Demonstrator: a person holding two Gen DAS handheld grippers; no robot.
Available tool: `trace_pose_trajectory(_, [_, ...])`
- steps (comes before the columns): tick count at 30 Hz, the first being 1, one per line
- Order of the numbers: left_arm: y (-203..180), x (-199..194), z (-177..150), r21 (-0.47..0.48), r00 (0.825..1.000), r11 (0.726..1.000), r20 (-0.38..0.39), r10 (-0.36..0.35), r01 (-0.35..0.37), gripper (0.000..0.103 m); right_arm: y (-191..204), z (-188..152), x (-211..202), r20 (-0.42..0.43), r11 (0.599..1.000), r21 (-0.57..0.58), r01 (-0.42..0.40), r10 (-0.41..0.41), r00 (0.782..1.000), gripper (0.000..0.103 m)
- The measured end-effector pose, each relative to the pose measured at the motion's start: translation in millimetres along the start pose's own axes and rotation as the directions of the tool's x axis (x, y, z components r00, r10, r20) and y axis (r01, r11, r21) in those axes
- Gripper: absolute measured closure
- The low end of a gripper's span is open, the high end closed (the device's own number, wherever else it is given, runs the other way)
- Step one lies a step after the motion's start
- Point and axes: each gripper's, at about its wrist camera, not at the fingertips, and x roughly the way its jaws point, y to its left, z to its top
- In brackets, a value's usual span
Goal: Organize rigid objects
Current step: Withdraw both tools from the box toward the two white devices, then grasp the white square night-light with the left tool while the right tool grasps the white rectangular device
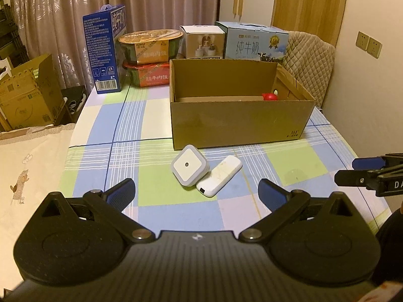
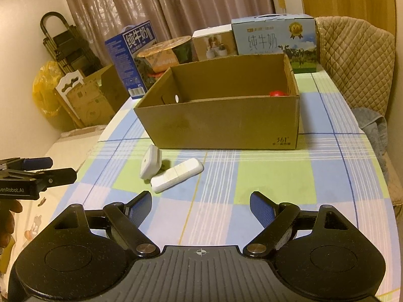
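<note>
Surface: checked tablecloth [image 1: 121, 130], mostly bare.
Left gripper [image 1: 196, 191]: jaws wide, nothing held.
Right gripper [image 2: 200, 202]: jaws wide, empty.
Square plug [image 1: 189, 168]: leaned on white remote [image 1: 219, 176], best lifted first.
Cardboard box [image 1: 236, 123]: just behind, likely the destination.

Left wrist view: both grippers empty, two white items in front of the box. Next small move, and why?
Probably ease the open left gripper forward and down onto the square white night light. It leans on the white remote-shaped device, lies centred between the fingers, and sits just short of the cardboard box.
</note>
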Motion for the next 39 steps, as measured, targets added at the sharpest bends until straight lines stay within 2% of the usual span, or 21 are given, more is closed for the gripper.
trace_pose_trajectory(17, [3, 9, -5, 0.025, 1.0, 1.0, -0.012, -0.013, 0.013, 0.001, -3, -4, 13, -0.032, 1.0, 0.0, 0.005, -0.005, 0.999, 0.02])
trace_pose_trajectory(25, [7, 18, -6, 0.065, 0.999, 0.998, -0.025, -0.019, 0.021, 0.001, -4, -4, 23, -0.051, 1.0, -0.023, 0.009, -0.01, 0.999, 0.02])
trace_pose_trajectory(33, [24, 47, -4, 0.157, 0.997, 0.987, -0.069, -0.024, 0.034, 0.001, 0, -3, 46, -0.095, 0.991, -0.137, -0.003, -0.01, 0.995, 0.021])
trace_pose_trajectory(34, [26, 51, -4, 0.17, 0.997, 0.985, -0.074, -0.021, 0.033, 0.001, 5, -3, 56, -0.112, 0.98, -0.199, -0.014, -0.008, 0.994, 0.021])
trace_pose_trajectory(35, [29, 58, -4, 0.187, 0.997, 0.982, -0.08, -0.018, 0.032, 0.001, 5, -3, 56, -0.112, 0.98, -0.199, -0.014, -0.008, 0.994, 0.021])
trace_pose_trajectory(39, [40, 83, -5, 0.24, 0.995, 0.97, -0.102, -0.021, 0.045, 0.002, 15, -2, 81, -0.14, 0.946, -0.321, -0.05, 0.004, 0.99, 0.021])
